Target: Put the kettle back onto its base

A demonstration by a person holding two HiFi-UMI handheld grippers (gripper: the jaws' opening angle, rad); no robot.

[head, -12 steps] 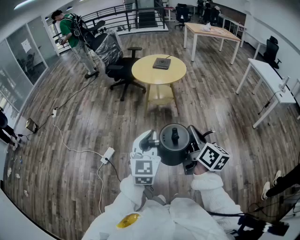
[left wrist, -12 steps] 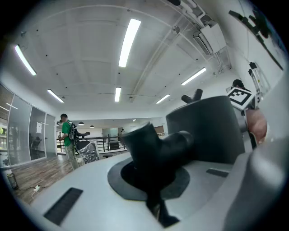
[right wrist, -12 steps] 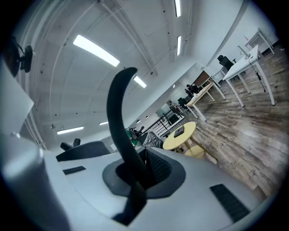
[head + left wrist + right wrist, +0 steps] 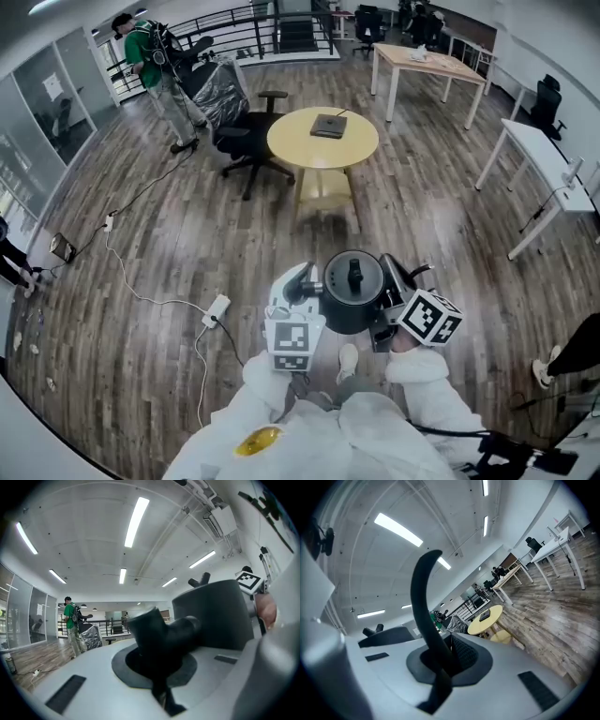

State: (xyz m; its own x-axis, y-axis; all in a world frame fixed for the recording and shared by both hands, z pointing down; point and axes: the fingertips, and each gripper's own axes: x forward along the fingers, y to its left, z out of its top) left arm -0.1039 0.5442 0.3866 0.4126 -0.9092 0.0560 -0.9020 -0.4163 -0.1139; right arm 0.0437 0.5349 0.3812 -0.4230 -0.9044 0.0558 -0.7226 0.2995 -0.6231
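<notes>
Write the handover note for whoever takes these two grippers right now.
Left gripper: shut on the spout of the kettle.
Right gripper: shut on the kettle's handle.
Kettle: upright, lid on, carried between both grippers above the wooden floor, close to the body.
Base: the dark flat unit ahead on the round yellow table looks like it. It is well apart from the kettle.
Done: kettle is in hand.
Left: carry it to the table, lower it onto the base, open both grippers.
</notes>
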